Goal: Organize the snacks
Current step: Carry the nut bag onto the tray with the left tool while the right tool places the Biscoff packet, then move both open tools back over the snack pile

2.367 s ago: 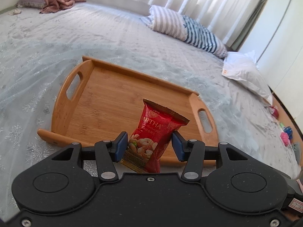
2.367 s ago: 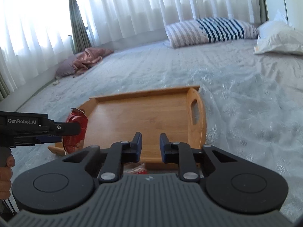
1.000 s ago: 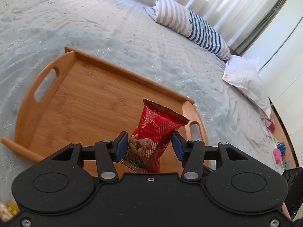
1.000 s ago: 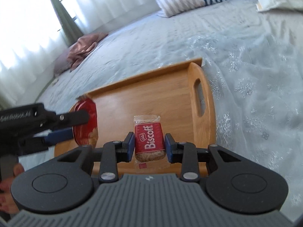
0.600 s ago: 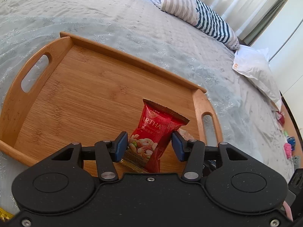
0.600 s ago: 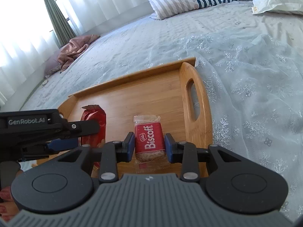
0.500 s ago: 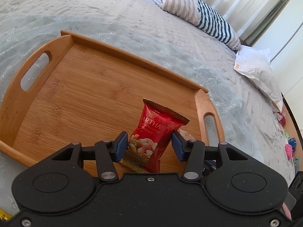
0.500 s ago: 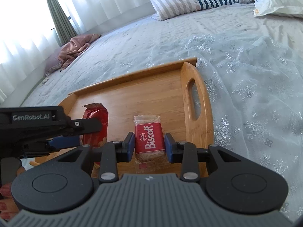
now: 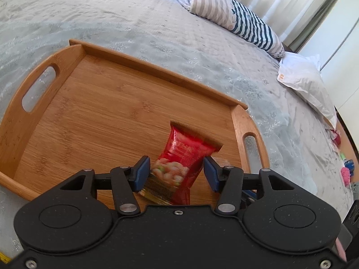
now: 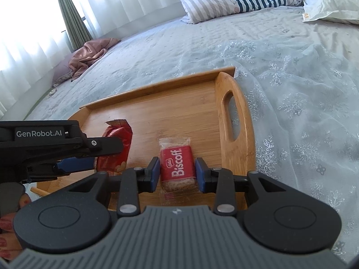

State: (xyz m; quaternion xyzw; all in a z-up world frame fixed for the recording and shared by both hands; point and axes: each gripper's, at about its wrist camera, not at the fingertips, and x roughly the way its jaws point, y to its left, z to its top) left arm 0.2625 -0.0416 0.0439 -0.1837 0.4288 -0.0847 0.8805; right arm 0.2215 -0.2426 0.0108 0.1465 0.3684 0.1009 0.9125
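A bamboo tray point(image 9: 89, 112) lies on the bed. The jaws of my left gripper point(image 9: 176, 174) are opening over its right half. A red nut bag point(image 9: 184, 154) stands blurred between them, with a sliver of gap at each blue pad. The right wrist view shows the same bag point(image 10: 119, 139) beside the left gripper point(image 10: 94, 154). My right gripper point(image 10: 177, 173) is opening too, near the tray's right handle point(image 10: 246, 134). A red Biscoff packet point(image 10: 177, 163) lies on the tray floor between its pads, which stand just off its sides.
Striped pillows point(image 9: 235, 20) and a white pillow point(image 9: 307, 85) lie at the head of the grey bedspread. A pink cloth point(image 10: 89, 53) is bunched by the curtains. Small items point(image 9: 345, 170) sit off the bed's right side. A person's hand point(image 10: 9, 235) grips the left tool.
Both pairs of jaws have widened. The red bag now looks blurred and loose between the left pads, and the Biscoff packet is free of the right pads. Neither hand has shifted much.
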